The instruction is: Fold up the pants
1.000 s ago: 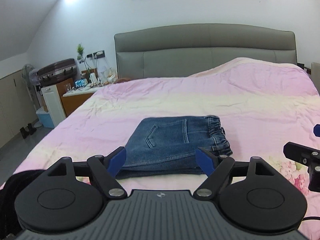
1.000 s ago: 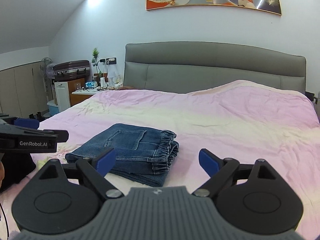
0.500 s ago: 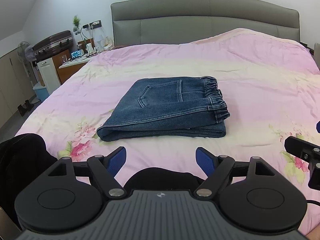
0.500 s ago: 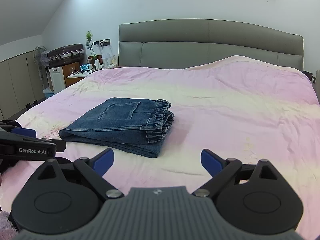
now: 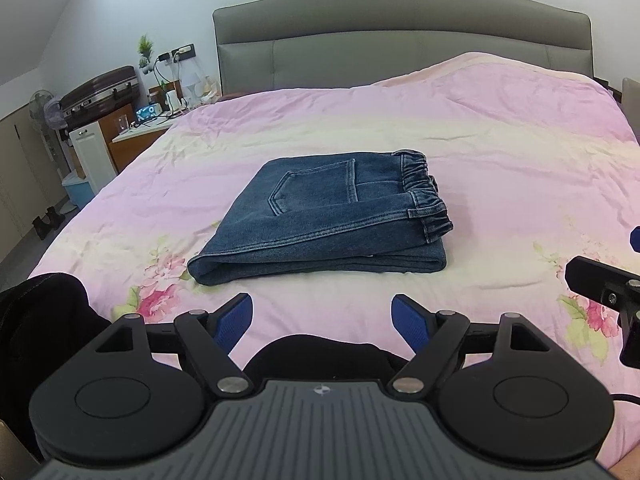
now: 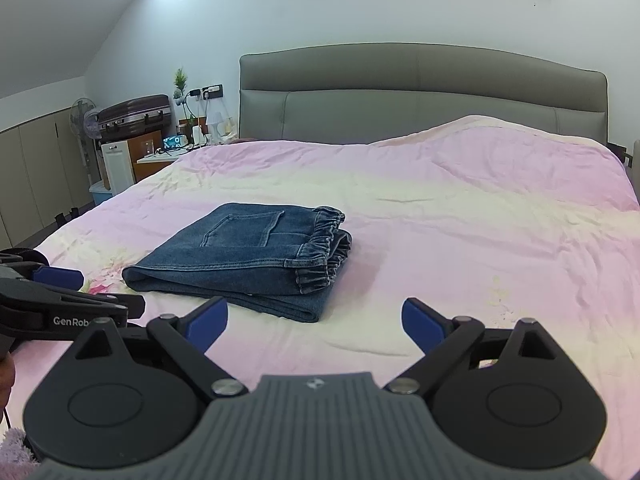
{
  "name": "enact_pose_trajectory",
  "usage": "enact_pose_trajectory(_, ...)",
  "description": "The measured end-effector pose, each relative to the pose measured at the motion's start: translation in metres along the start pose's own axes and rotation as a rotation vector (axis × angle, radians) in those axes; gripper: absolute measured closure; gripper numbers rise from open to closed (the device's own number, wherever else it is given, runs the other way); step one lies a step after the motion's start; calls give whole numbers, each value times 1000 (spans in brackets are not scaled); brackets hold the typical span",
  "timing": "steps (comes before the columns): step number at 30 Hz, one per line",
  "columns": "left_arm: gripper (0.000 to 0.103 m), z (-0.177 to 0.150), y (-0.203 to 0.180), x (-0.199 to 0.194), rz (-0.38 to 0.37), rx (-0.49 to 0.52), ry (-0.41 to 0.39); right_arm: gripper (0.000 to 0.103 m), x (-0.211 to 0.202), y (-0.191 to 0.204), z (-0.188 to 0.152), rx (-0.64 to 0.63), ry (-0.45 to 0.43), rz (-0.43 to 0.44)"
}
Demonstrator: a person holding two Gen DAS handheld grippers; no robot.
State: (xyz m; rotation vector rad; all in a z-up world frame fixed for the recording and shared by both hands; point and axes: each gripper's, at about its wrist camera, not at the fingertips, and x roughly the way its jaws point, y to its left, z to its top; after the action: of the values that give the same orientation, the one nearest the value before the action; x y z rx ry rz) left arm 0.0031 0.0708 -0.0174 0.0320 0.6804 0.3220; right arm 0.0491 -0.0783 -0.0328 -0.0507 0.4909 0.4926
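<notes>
At far left we see a dark garment (image 5: 44,320) bunched at the bed's edge, and beyond it a nightstand (image 5: 140,132) with a suitcase (image 5: 102,90) on a cabinet.

Next comes our left gripper (image 5: 322,320), its blue pads spread wide with nothing between them. It hangs over the near edge of the bedspread (image 5: 500,152), short of the jeans (image 5: 324,220) and not touching them.

The jeans lie near the middle of the bed, a little to the left, in a compact rectangle of several layers. A back pocket faces up, the rounded fold points left and the gathered waistband sits at the right end, with a lower layer peeking out along the near edge.

Further right is our right gripper (image 6: 315,322), equally wide and empty. It too is clear of the jeans, which sit ahead and to its left in its own view — the left tong's arm crosses that view's left margin.

We judge the folding itself to be finished, or all but: the bundle looks square and settled, and both tongs stand off from it. What remains, if anything, is a tidy-up. The next move would call for little — perhaps nudging the protruding lower layer flush with the top, or pressing the stack flat. Any touch should be light and from above, since a sideways drag could slide the layers apart and undo the stack.
</notes>
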Motion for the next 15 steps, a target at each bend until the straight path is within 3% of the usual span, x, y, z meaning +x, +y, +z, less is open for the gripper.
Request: enact_pose_trajectory(15, 11, 1, 0, -1, -7, 3, -11, 13, 0, -2, 1, 12, 9, 15)
